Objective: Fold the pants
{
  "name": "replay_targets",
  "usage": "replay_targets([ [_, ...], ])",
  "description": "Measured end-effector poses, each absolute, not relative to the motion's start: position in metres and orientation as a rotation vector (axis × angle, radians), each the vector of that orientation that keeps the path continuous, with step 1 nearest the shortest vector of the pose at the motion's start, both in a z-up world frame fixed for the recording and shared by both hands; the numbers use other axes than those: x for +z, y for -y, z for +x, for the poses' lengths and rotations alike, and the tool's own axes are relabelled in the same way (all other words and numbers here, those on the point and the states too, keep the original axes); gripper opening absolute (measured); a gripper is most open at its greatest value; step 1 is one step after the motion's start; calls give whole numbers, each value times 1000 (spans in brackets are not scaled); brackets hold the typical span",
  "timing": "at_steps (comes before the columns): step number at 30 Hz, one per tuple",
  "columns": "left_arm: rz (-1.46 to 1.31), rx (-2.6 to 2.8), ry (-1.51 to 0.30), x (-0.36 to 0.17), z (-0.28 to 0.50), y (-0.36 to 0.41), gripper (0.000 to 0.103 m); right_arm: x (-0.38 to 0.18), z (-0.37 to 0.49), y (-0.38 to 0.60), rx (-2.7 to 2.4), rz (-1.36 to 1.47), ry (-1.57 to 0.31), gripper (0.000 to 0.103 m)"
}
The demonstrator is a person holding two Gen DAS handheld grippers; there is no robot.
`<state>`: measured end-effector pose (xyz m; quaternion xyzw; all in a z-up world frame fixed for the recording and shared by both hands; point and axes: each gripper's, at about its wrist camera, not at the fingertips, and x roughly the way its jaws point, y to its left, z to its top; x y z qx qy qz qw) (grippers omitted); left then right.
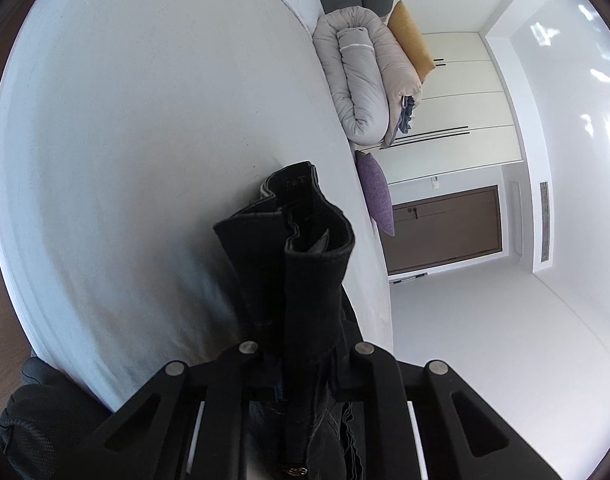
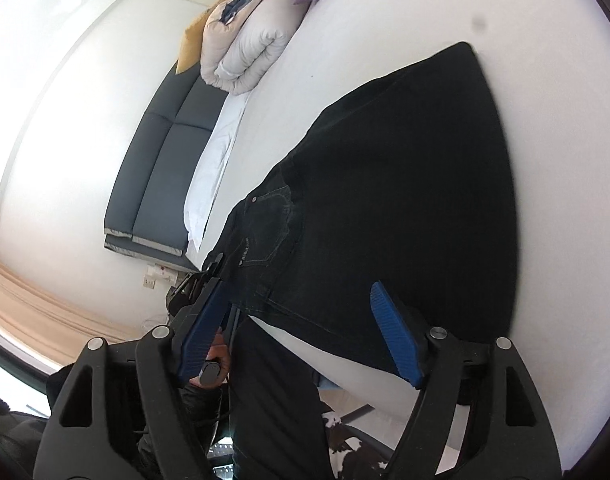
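Black pants (image 2: 405, 180) lie spread flat on a white bed (image 2: 385, 20), with a back pocket and rivet showing near the waist. My right gripper (image 2: 301, 316) hovers over the waist end, open, and its blue pads (image 2: 393, 332) touch no cloth. In the left wrist view a folded, bunched edge of the same pants (image 1: 305, 264) stands up from between the jaws of my left gripper (image 1: 305, 348). That gripper is shut on the cloth, which hides its fingertips. The white bed (image 1: 145, 120) fills the left side there.
A rolled grey duvet (image 1: 361, 80), a yellow cushion (image 1: 411, 36) and a purple cushion (image 1: 375, 192) sit at the bed's far edge. A dark padded headboard (image 2: 161, 160) and white pillow (image 2: 213, 160) lie left of the pants. A person's hand (image 2: 221, 356) shows by the bed's near corner.
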<state>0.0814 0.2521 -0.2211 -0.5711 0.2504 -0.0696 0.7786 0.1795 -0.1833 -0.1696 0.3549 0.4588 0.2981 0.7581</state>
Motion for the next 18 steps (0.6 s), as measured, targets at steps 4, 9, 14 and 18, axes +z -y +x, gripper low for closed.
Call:
replay_targets([
  [4,-1129,-131,-538,-207,79,-243,14,-154,220,137,691,649,-1050,67],
  [9,-1056,-150,-522,-193,80,-235,14,-150,276,70,746,539,-1135,33],
  [14,-963,-169,-515,-177,80,-226,14,-184,318,49,676,555,-1233,33],
  [18,-873,-188,-506,-159,81,-213,14,-218,324,59,628,578,-1265,3],
])
